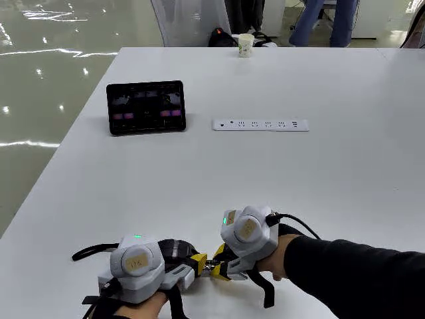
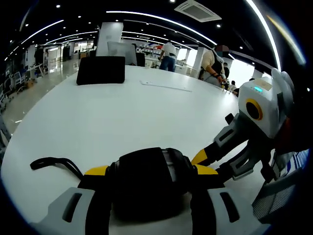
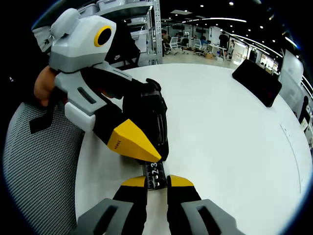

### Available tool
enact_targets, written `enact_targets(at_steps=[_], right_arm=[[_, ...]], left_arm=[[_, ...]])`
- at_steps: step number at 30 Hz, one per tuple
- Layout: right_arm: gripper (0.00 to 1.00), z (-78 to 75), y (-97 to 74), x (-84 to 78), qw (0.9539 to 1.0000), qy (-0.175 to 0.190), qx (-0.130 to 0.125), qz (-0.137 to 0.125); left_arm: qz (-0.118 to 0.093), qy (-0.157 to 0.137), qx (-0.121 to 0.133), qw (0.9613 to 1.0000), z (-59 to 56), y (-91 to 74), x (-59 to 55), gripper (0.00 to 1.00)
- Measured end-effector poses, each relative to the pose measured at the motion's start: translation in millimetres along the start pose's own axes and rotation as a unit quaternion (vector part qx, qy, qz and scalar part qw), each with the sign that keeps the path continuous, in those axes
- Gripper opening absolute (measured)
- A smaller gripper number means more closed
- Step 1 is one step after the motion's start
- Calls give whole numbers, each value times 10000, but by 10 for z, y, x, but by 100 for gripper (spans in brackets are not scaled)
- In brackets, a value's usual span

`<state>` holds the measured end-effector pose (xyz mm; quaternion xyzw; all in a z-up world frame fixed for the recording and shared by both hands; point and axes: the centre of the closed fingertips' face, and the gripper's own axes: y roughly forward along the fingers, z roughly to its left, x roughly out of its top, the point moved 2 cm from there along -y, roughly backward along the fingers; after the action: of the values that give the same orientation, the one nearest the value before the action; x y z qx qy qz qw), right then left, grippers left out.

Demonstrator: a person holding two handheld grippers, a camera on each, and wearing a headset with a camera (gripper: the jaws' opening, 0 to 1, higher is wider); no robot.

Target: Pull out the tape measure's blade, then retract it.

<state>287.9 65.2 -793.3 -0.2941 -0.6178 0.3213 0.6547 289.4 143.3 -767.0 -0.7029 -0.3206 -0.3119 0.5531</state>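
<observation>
The black tape measure (image 1: 174, 250) lies on the white table (image 1: 265, 179) near its front edge. My left gripper (image 1: 189, 263) is shut on its case (image 2: 151, 178), one yellow-tipped jaw on each side. My right gripper (image 1: 216, 267) comes in from the right and is shut on the tip of the blade (image 3: 154, 175). A short black length with white numbers shows between its yellow fingertips (image 3: 182, 181). The case (image 3: 152, 115) sits just beyond, with the left gripper's yellow fingertip (image 3: 132, 139) against it. A black wrist strap (image 2: 51, 163) trails from the case to the left.
A dark tablet (image 1: 146, 107) stands at mid-left and a white power strip (image 1: 260, 124) lies in the middle of the table. A paper cup (image 1: 246, 45) is at the far edge. The table's left edge (image 1: 63, 153) drops to a shiny floor. People stand in the background.
</observation>
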Motion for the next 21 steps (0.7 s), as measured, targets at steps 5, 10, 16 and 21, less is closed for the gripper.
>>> enact_targets(at_steps=[5,10,16,21], right_arm=[[12,-7,24,33,10000,-12,3,-45],[12,-2,63,64,10000,-37,22,-69],[12,9,82,97,9999,-49,30,-100],[12,12,102,125,9999,-38,58,-134]], left_arm=[[-2,-12,-4,10000,2,1,0,61],[5,-20,-14,10000,-1,-3,2,61],[-8,-23,-18,10000,-6,-13,7,61],[-18,-28,-29,10000,1,-5,2,61]])
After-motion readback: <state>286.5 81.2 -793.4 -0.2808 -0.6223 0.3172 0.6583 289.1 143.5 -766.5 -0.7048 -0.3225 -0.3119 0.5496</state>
